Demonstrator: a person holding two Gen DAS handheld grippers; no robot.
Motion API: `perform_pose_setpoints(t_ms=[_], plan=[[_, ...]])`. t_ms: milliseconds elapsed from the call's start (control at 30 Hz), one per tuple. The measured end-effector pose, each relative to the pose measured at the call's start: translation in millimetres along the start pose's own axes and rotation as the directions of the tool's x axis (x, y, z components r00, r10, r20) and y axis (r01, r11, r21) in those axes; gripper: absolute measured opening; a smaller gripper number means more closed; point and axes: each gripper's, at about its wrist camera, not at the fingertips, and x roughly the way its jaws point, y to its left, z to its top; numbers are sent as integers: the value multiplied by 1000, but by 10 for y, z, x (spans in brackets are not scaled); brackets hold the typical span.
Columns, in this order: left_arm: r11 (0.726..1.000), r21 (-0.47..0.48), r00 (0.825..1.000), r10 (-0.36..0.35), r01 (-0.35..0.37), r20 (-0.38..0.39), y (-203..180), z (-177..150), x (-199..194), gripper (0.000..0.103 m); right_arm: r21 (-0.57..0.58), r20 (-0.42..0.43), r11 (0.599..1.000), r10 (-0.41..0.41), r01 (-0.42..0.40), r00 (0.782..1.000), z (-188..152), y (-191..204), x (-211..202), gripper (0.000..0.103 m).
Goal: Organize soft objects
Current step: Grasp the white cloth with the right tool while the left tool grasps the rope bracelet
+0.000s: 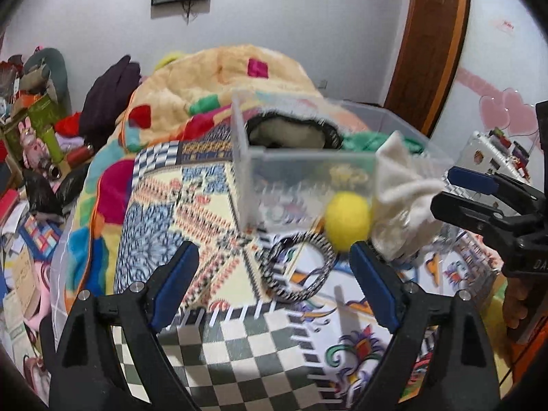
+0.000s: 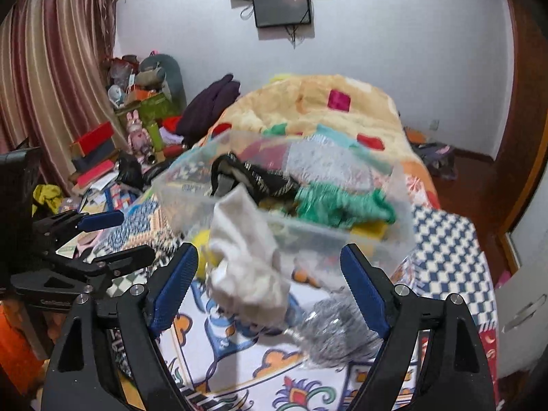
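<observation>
Across the patterned bed, you are hovering both wide-open, empty tools, right tool (image 2: 270,274) facing the limp white cloth (image 2: 246,260) draped beside the clear bin (image 2: 394,239); pinch a bunched fold.

A pale wall (image 2: 394,34) carries a dark screen (image 2: 282,7), striped curtains (image 2: 51,78) hanging left, wooden doorframe (image 1: 435,41) right.

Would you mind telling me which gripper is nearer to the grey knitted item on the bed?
Right. The grey knitted item lies between the open right gripper fingers, by its right finger; the left gripper is off to the left, beyond the white cloth.
</observation>
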Motion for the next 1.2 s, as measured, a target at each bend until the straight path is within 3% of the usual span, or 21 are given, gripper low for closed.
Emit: perform_pose_setpoints(t_ms=[33, 133, 200, 267, 333, 533, 600, 967, 1200], plan=[[1000, -7, 1000, 0, 0, -5, 22, -34, 23, 88, 2, -10, 1000, 4, -4, 1000, -23, 9, 9, 83], [1000, -21, 1000, -4, 3, -21, 61, -88, 78, 70, 11, -51, 999, 38, -37, 998, -100, 22, 119, 83], [1000, -25, 999, -15, 14, -35, 84, -117, 113, 63, 11, -65, 999, 45, -44, 997, -137, 53, 155, 79], [999, -28, 999, -22, 21, -40, 94, -141, 136, 55, 10, -81, 999, 46, -45, 996, -151, 63, 198, 67], [999, -26, 998, -31, 30, -45, 93, -153, 158, 40, 18, -96, 998, 55, -53, 994, -154, 55, 226, 59], [999, -1, 998, -47, 47, -45, 44, -174, 175, 18, 44, -97, 997, 64, -60, 993, -185, 7, 206, 27], [999, 2, 998, -49, 50, -39, 37, -178, 164, 12, 47, -89, 997, 65, -61, 994, -188, -3, 175, 22], [999, 38, 998, -31, 28, 61, -21, -62, -147, 7, 58, 0, 998, 39, -39, 999, -115, -55, -113, 19], [998, 43, 986, -44, 38, 162, -67, 206, -379, 7, 57, 90, 998, 11, -17, 996, 42, -87, -335, 19]])
